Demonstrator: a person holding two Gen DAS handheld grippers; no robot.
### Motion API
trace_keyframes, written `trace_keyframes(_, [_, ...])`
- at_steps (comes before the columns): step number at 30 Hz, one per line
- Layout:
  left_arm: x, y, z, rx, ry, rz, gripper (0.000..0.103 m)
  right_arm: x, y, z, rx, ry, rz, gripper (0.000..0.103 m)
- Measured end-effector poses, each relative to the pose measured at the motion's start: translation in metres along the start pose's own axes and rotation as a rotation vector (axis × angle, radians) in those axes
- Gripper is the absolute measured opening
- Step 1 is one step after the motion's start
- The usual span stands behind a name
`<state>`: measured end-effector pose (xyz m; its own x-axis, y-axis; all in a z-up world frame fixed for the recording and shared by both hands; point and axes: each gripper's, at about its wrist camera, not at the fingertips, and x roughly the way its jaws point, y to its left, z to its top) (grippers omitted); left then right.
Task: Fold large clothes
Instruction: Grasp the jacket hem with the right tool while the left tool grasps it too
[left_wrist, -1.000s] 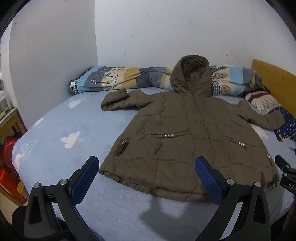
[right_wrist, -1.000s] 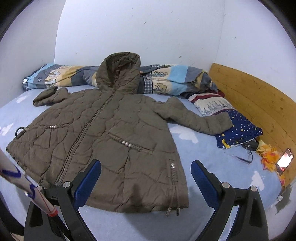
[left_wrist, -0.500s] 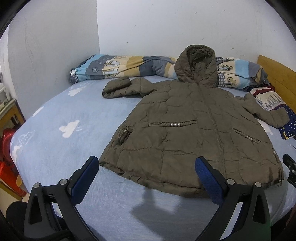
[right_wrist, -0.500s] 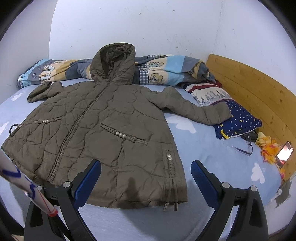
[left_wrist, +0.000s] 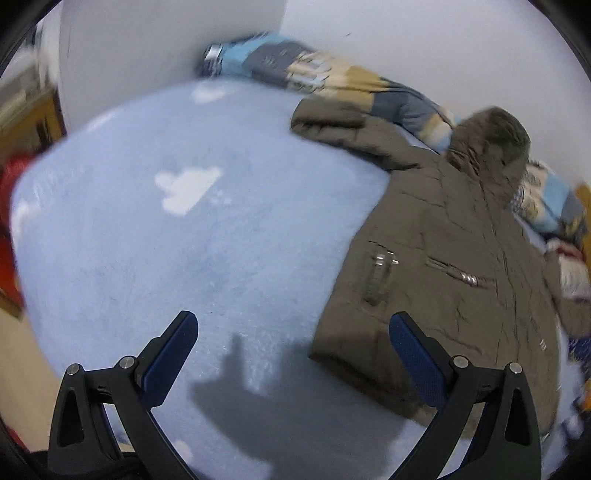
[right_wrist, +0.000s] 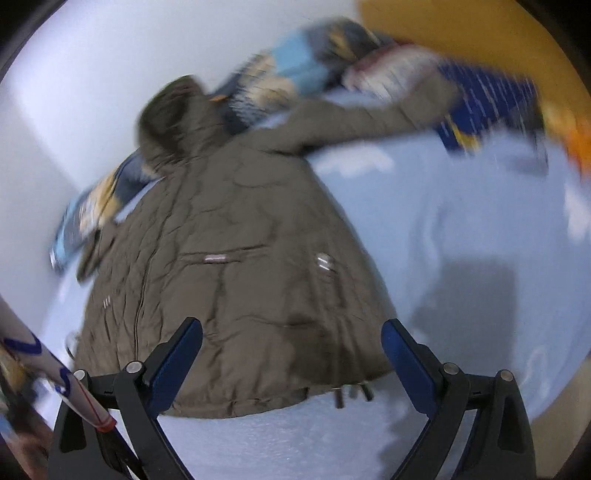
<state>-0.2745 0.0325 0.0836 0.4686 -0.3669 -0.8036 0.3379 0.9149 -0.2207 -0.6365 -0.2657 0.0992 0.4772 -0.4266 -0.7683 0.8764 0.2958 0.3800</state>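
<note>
Olive hooded jacket spread flat, front up, on the blue cloud-print bedsheet, hood against the rolled quilt, your left gripper spread wide and empty beside the jacket's hem corner, your right gripper likewise agape above the hem, both views blurred

The left claw stands wide apart at the bottom of the frame, holding nothing, above a light blue bed with white cloud shapes. An olive hooded jacket lies flat at right, hood toward the upper right. A striped rolled blanket lines the wall at top.
</note>
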Motion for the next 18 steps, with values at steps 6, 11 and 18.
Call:
trace_keyframes(6, [0.034,-0.002,-0.001,-0.067,0.121,-0.120,0.100,0.027,-0.034,0.001,0.135,0.094,0.001,0.079])
trace_keyframes(11, [0.059,-0.024,-0.006,-0.053,0.190,-0.195,0.065,0.041,-0.050,-0.001,0.192,0.126,0.014,0.079])
trace_keyframes(18, [0.058,-0.037,-0.012,0.001,0.167,-0.253,0.034,0.057,-0.050,-0.005,0.237,0.142,0.117,0.048])
